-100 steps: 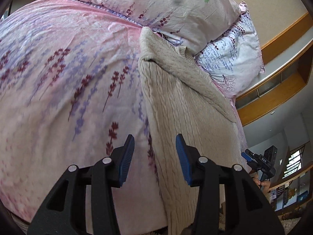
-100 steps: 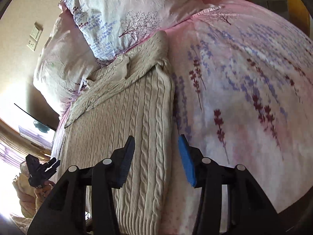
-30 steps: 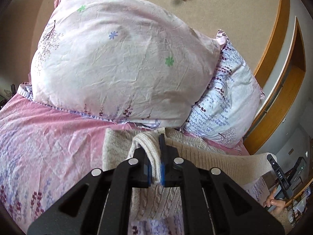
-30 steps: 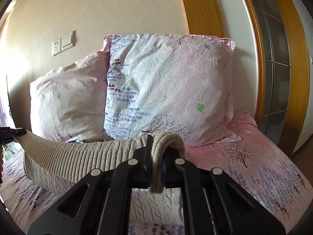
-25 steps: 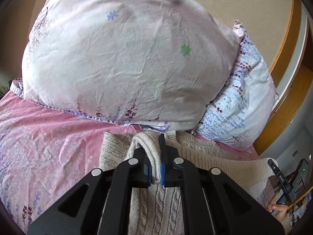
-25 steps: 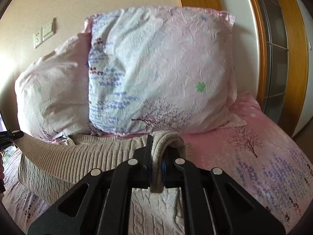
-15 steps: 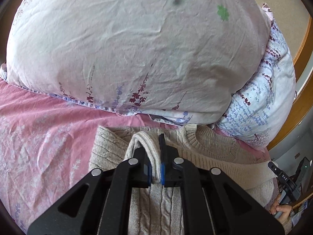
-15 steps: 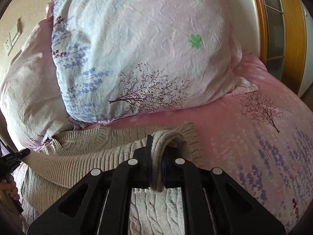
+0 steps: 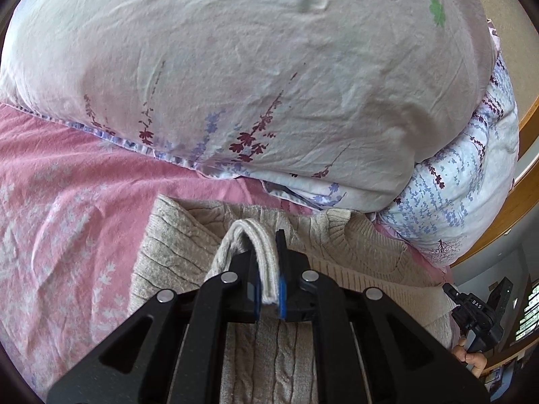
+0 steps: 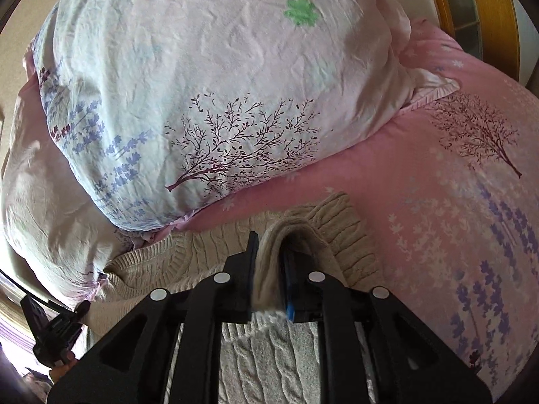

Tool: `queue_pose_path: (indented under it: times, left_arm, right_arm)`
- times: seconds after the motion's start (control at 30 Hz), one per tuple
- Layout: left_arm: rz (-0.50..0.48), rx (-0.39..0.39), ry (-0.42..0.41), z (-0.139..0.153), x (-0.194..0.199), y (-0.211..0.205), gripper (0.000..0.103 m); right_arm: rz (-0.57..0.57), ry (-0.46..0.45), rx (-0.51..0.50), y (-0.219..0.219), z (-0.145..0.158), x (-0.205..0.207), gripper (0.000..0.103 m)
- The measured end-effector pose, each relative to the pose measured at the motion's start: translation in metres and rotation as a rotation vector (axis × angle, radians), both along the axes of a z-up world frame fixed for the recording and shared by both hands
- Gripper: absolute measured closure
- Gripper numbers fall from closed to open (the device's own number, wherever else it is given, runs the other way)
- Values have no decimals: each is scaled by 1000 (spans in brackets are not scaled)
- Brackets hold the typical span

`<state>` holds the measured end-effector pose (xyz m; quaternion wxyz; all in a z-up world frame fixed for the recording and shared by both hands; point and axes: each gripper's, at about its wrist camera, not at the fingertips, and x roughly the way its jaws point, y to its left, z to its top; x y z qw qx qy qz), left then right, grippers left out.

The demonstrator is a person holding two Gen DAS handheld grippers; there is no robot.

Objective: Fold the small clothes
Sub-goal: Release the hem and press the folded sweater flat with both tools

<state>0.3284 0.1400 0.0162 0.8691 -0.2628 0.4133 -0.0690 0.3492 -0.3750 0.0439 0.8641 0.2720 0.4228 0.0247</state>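
Observation:
A beige cable-knit sweater [image 9: 188,235] lies on the pink floral bedspread [image 9: 67,202], its ribbed neckline toward the pillows. My left gripper [image 9: 267,269] is shut on a folded edge of the sweater's hem and holds it low over the garment near the collar. My right gripper [image 10: 269,269] is shut on the other end of that hem, over the sweater [image 10: 343,232] close to the pillows. Each gripper shows in the other's view, the right gripper [image 9: 478,313] at lower right and the left gripper [image 10: 54,330] at lower left.
A large pale pink pillow [image 9: 235,67] and a white-and-lavender pillow [image 10: 202,84] lean right behind the sweater's collar. A wooden frame [image 9: 525,181] and a glass-panelled door [image 10: 471,17] stand beyond the bed's right side. Bedspread stretches out to the right [image 10: 471,202].
Both grippers closed on the sweater's hem, lifted it and carried it toward the pillows. Over the last second they came down, laying the lower half over the upper half near the collar.

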Motion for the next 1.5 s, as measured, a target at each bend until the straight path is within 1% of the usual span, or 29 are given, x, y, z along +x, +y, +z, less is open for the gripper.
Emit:
queue_pose_path:
  times: [0.03, 0.1, 0.13, 0.17, 0.2, 0.27, 0.37, 0.4, 0.5, 0.57, 0.67, 0.7, 0.73, 0.9, 1.07, 1.1, 1.13, 1.2, 1.33, 1.5]
  left_arm:
    - [2, -15, 5, 0, 1, 1, 93]
    - [1, -42, 7, 1, 3, 2, 85]
    - [-1, -50, 5, 2, 3, 2, 82]
    - [-3, -53, 3, 3, 4, 2, 77]
    - [-8, -53, 0, 5, 4, 2, 70]
    - [-6, -49, -14, 10, 2, 2, 60]
    - [-16, -66, -49, 21, -6, 7, 52]
    - [-20, -66, -60, 25, -11, 11, 51]
    - [-39, -51, -84, 34, -27, 21, 51]
    - [-54, -42, -83, 35, -40, 28, 51]
    - [-78, -15, -74, 32, -57, 33, 53]
    - [-92, -7, -68, 30, -63, 33, 53]
    - [-105, 7, -64, 28, -67, 32, 53]
    - [-147, 135, -52, 18, -83, 19, 53]
    - [-165, 195, -30, 9, -90, 12, 53]
    - [-167, 204, -30, 8, -90, 10, 53]
    - [-171, 211, -32, 7, -92, 9, 55]
    - [-188, 213, -31, 6, -94, 5, 69]
    - [-203, 229, -25, 2, -95, 2, 72]
    - [-194, 189, -11, -3, -94, 6, 73]
  right_arm:
    - [-2, 0, 29, -2, 0, 2, 76]
    - [-8, -11, 73, -3, 3, 4, 59]
    - [-12, -18, 83, -3, 5, 5, 56]
    - [-13, -27, 88, -3, 7, 6, 52]
    - [-14, -35, 84, -2, 9, 7, 51]
    - [-10, -43, 72, -2, 14, 6, 51]
    - [-9, -86, 45, -6, 27, -7, 51]
    - [-8, -98, 26, -9, 31, -12, 51]
    - [-5, -115, -30, -21, 42, -33, 51]
    - [1, -119, -60, -32, 45, -47, 52]
    - [32, -97, -89, -40, 41, -65, 58]
    - [48, -86, -94, -41, 39, -71, 59]
    - [62, -76, -98, -41, 36, -75, 60]
    - [112, -43, -144, -32, 24, -87, 60]
    - [160, -24, -200, -20, 19, -88, 61]
    - [173, -21, -210, -17, 17, -89, 64]
    - [186, -18, -222, -14, 16, -90, 66]
    - [194, -20, -249, -10, 15, -92, 71]
    - [204, -23, -257, -10, 15, -94, 72]
    - [218, -4, -281, -7, 9, -91, 72]
